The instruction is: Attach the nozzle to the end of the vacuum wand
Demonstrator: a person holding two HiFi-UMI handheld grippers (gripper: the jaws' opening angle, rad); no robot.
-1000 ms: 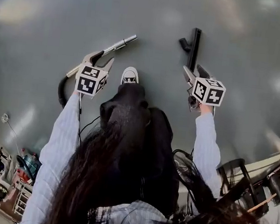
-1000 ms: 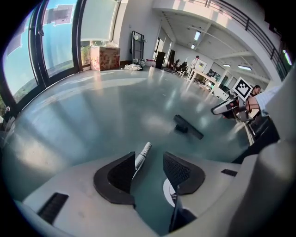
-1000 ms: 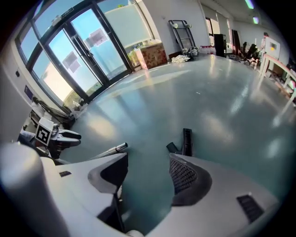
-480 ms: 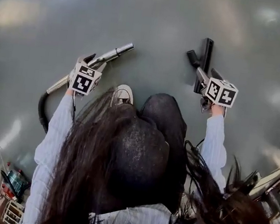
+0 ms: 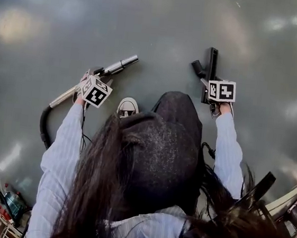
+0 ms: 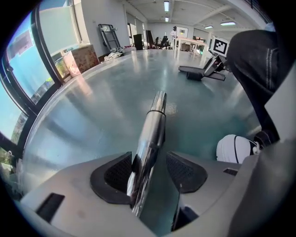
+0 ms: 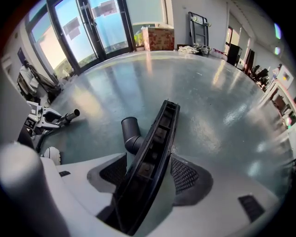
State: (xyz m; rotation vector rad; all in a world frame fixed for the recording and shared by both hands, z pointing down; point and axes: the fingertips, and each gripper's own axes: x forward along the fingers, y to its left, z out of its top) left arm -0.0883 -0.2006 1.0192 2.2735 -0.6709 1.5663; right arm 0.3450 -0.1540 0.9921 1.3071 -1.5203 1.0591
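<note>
Currently, both grippers point steeply down at the grey floor (image 5: 165,21). The left gripper (image 6: 149,172) has just been opening its jaws. They stand spread, with the chrome vacuum wand (image 6: 155,125) between them, close to the left pad and clear of the right. The right gripper (image 7: 149,176) has also just been opening its jaws. They stand spread astride the black nozzle (image 7: 159,134), which lies on the floor. Wand and nozzle lie well apart.
</note>
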